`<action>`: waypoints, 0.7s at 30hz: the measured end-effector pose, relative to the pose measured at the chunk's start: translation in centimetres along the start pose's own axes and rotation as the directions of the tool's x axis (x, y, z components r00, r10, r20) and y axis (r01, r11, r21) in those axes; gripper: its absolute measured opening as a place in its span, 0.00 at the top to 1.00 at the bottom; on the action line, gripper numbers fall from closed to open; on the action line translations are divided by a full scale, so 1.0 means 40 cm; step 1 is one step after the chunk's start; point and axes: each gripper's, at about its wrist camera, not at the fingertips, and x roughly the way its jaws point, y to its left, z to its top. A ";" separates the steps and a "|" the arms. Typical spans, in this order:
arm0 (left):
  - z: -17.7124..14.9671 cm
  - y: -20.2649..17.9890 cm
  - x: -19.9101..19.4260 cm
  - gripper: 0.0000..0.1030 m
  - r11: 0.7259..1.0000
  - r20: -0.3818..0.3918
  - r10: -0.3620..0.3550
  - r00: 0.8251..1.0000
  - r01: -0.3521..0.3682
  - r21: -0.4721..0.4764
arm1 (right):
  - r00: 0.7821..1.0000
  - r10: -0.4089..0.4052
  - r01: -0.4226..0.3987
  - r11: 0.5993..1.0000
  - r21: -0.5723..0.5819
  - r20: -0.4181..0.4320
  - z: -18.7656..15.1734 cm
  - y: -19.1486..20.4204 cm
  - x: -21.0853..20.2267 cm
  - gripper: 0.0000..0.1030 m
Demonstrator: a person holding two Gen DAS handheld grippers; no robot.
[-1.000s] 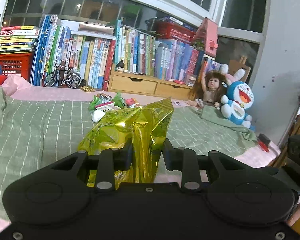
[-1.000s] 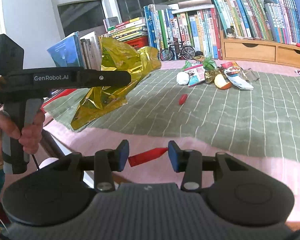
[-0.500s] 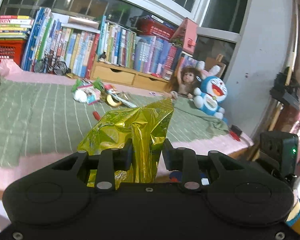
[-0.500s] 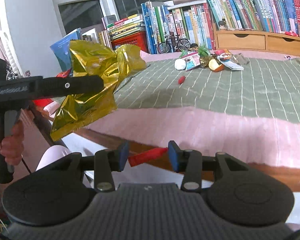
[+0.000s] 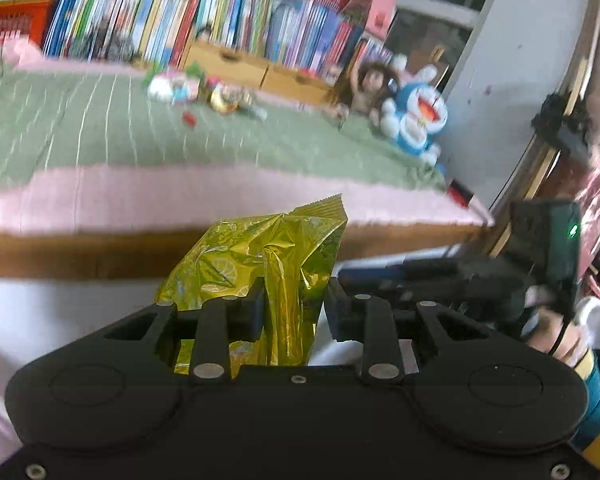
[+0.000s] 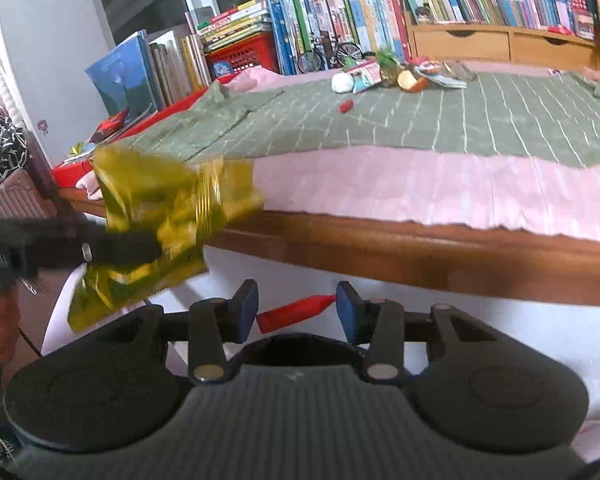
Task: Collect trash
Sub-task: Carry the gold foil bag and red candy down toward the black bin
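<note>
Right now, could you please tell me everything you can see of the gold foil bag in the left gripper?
The gold foil bag is a crumpled, shiny metallic snack wrapper printed with lemon slices, with a serrated sealed edge at its top corner. It looks empty or nearly so. The left gripper pinches it around its middle, so it bunches between the fingers. It hangs in the air off the bed's front edge, touching nothing else. The right wrist view shows it motion-blurred.

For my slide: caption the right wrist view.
Right gripper pinches a red wrapper; left gripper carries a gold foil bag.
</note>
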 end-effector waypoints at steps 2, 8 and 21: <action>-0.023 0.011 0.023 0.73 1.000 -0.038 0.001 0.999 -0.001 -0.007 | 1.000 -0.002 0.002 1.000 0.006 -0.003 -0.005 -0.003 0.000 0.54; -0.088 0.038 0.117 0.73 1.000 -0.170 0.025 0.985 -0.027 -0.007 | 1.000 0.009 -0.009 1.000 0.027 -0.017 -0.015 -0.005 0.014 0.54; -0.108 0.085 0.228 0.56 0.998 -0.267 0.052 0.962 -0.056 -0.004 | 0.998 0.018 -0.012 0.996 0.089 -0.065 -0.034 -0.022 0.058 0.54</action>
